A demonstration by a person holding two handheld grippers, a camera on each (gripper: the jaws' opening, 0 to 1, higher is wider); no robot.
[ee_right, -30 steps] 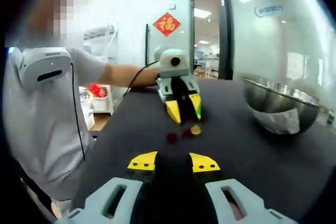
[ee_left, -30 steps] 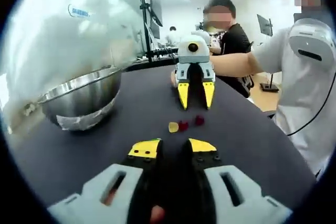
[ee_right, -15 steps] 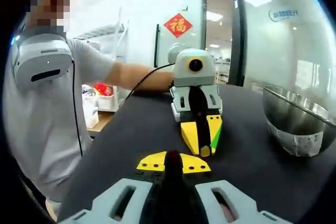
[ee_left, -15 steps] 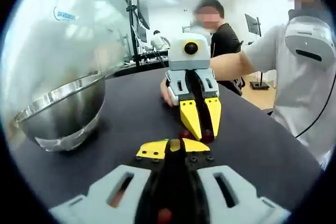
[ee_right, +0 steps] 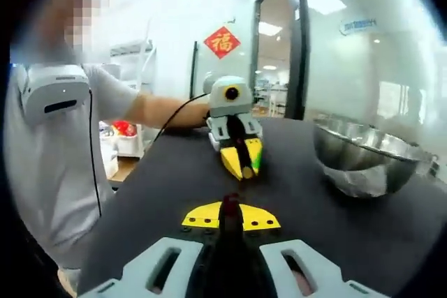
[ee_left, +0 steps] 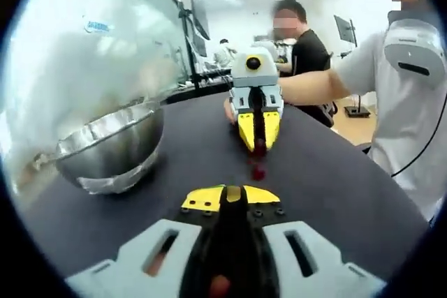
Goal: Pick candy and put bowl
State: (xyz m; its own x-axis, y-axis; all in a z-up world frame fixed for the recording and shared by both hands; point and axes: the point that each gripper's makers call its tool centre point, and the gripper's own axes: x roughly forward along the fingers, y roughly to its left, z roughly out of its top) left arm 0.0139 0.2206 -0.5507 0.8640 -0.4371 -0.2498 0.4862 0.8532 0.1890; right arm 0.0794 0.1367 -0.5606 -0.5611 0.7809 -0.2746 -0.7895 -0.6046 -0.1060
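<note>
- Bowl (ee_left: 112,148) sits at the left on the dark desk (ee_left: 188,144), apart from the claws.
- Left claw (ee_left: 230,195) is clenched on a yellow candy (ee_left: 232,193).
- Right claw (ee_right: 230,215) grips a red candy (ee_right: 229,209).
- Another red candy (ee_left: 258,171) lies on the desk between the claws.

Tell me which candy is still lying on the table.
The red candy on the dark table, lying loose. The yellow candy sits pinched in the left tongs, another red one in the right tongs.
</note>
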